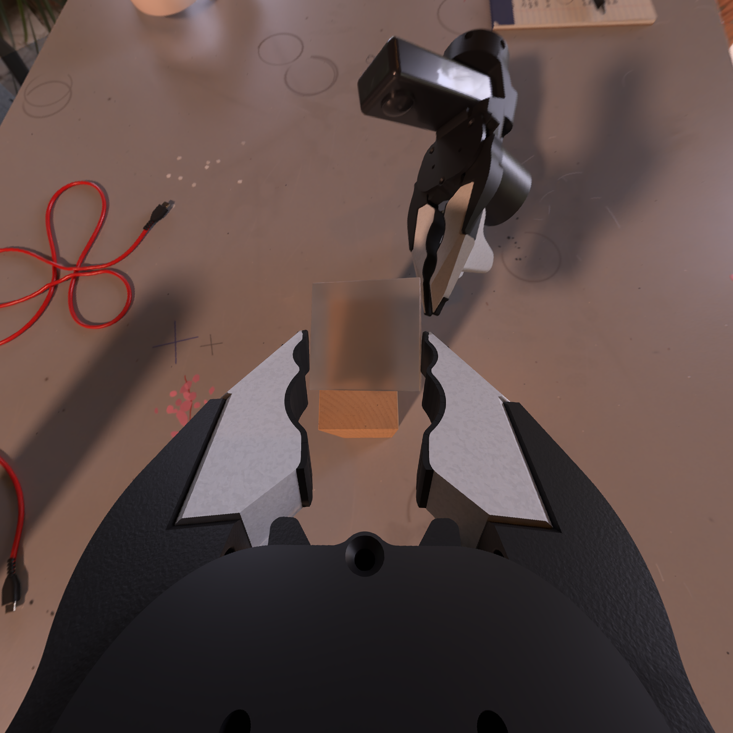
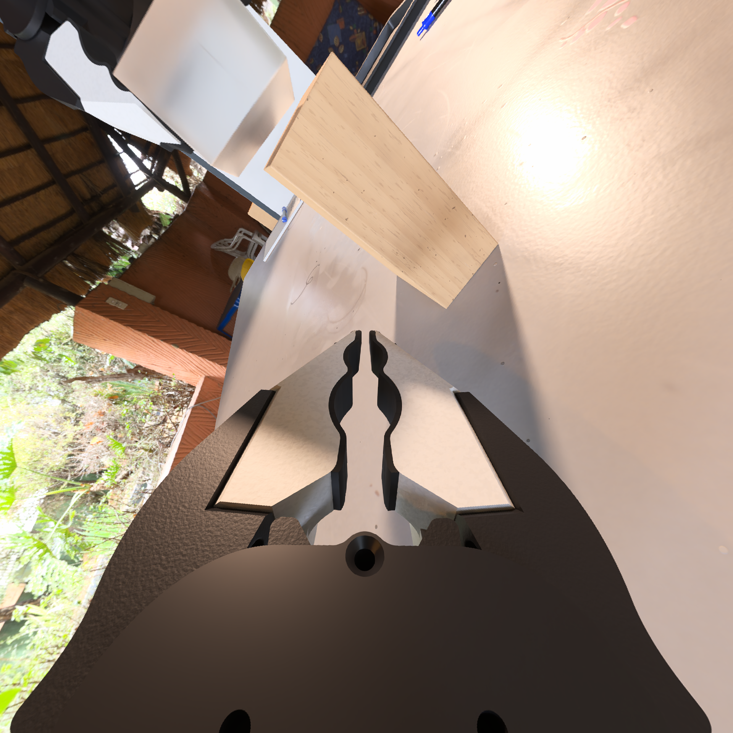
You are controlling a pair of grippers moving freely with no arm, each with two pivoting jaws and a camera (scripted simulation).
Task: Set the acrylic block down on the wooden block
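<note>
Already the left gripper (image 1: 365, 357) is clamped on the acrylic block (image 1: 365, 337), held in the air just above the wooden block (image 1: 357, 414), so only lowering and release seem left. Beyond the wooden block, the right gripper (image 1: 433, 311) hangs nearly closed and empty over the scuffed brown table (image 1: 238, 238), a red cable (image 1: 75, 261) off to the side.

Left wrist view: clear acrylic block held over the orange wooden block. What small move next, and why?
Probably lower the left gripper straight down. Its fingers clamp the clear acrylic block above the orange wooden block, and the right wrist view shows a gap between them.
</note>
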